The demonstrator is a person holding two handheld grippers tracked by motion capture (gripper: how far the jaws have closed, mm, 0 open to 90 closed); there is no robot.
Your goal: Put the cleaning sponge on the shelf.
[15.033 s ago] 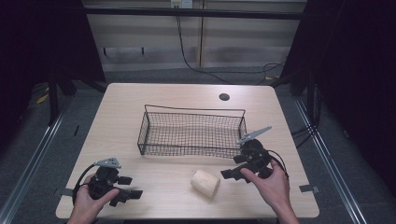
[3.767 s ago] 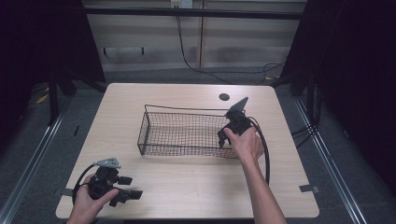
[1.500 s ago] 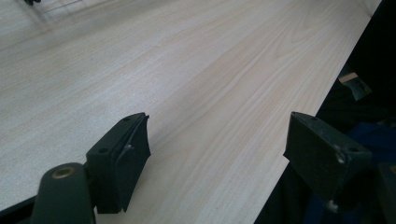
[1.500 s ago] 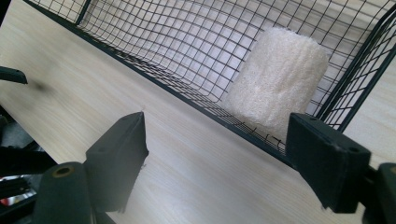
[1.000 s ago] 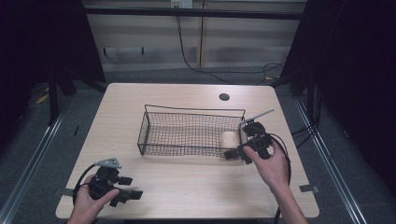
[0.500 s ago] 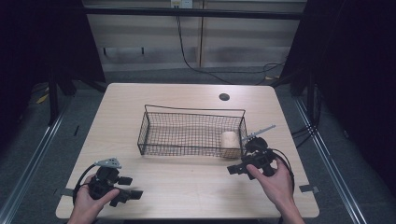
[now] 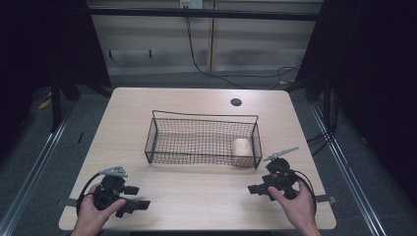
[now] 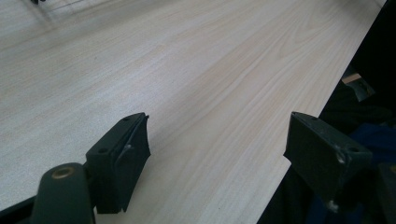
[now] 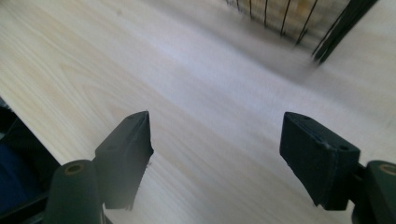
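A black wire basket (image 7: 203, 140) stands mid-table, and a pale beige block (image 7: 240, 147) lies inside its right end. My right gripper (image 7: 254, 189) rests low over the table's front right, in front of the basket's right corner, pointing left. Its jaws stand wide apart and have just been opening, with nothing between them; bare wood lies under the right gripper (image 9: 215, 144), and the basket corner (image 9: 327, 32) shows blurred at the top. My left gripper (image 7: 140, 203) sits at the front left, held by a hand. In its own view the left gripper (image 8: 217, 144) is open over the table edge.
The wooden table (image 7: 196, 191) has a small dark round hole (image 7: 236, 102) at the back right. Cables trail from both grippers. Dark floor and metal rails flank the table on both sides.
My right gripper has drawn back from the basket's right end toward the table's front and sunk lower. The beige block stays in the basket. The left gripper has not moved.
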